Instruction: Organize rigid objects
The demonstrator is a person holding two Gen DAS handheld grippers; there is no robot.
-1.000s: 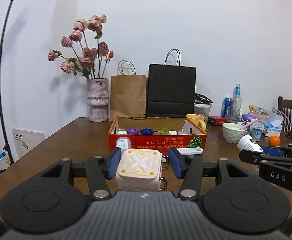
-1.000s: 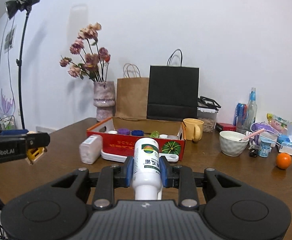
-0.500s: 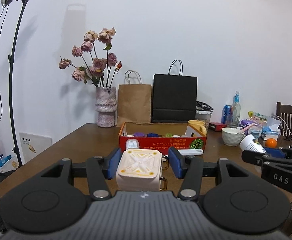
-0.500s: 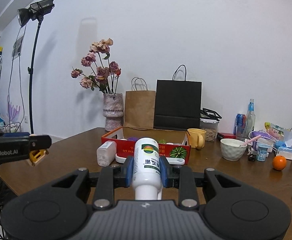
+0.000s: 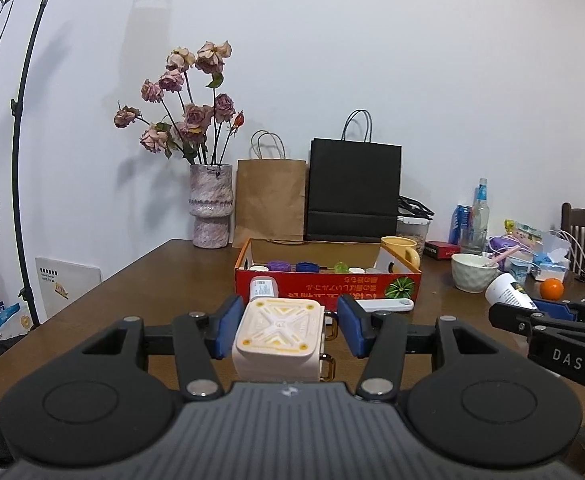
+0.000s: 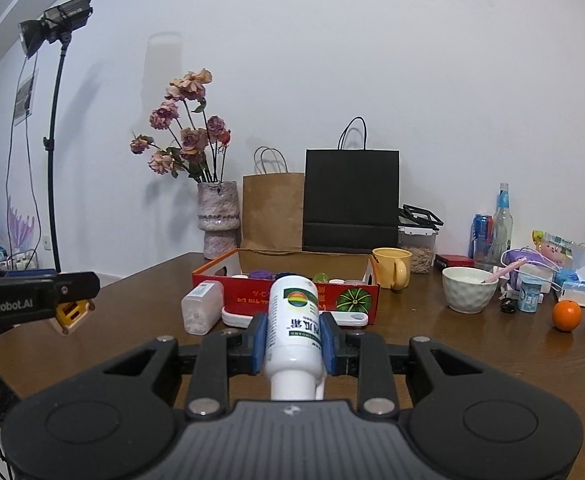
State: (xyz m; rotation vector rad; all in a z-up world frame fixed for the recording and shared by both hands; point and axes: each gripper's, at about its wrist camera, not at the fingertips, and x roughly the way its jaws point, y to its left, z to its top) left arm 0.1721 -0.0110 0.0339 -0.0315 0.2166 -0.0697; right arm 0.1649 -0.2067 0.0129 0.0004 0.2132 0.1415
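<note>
My left gripper (image 5: 288,330) has a cream square box with gold clasps (image 5: 278,338) between its blue pads; the left pad touches it, the right pad stands off with a gap. My right gripper (image 6: 292,338) is shut on a white pill bottle (image 6: 292,326) with a rainbow label, its base pointing forward. Both are held above the near end of the brown table (image 6: 452,344). Ahead stands a red cardboard box (image 6: 288,286) holding several small caps and jars. A clear plastic container (image 6: 201,306) and a flat white item (image 6: 352,318) lie in front of the box.
A yellow mug (image 6: 392,268) stands right of the box, then a white bowl (image 6: 468,288), an orange (image 6: 566,315), bottles and clutter. A flower vase (image 6: 217,220), brown bag (image 6: 273,210) and black bag (image 6: 350,200) line the back. A lamp stand (image 6: 54,128) is left.
Both grippers have pulled back and risen from the red box, which now looks smaller and farther. Their holds on the cream box and the bottle look unchanged.
</note>
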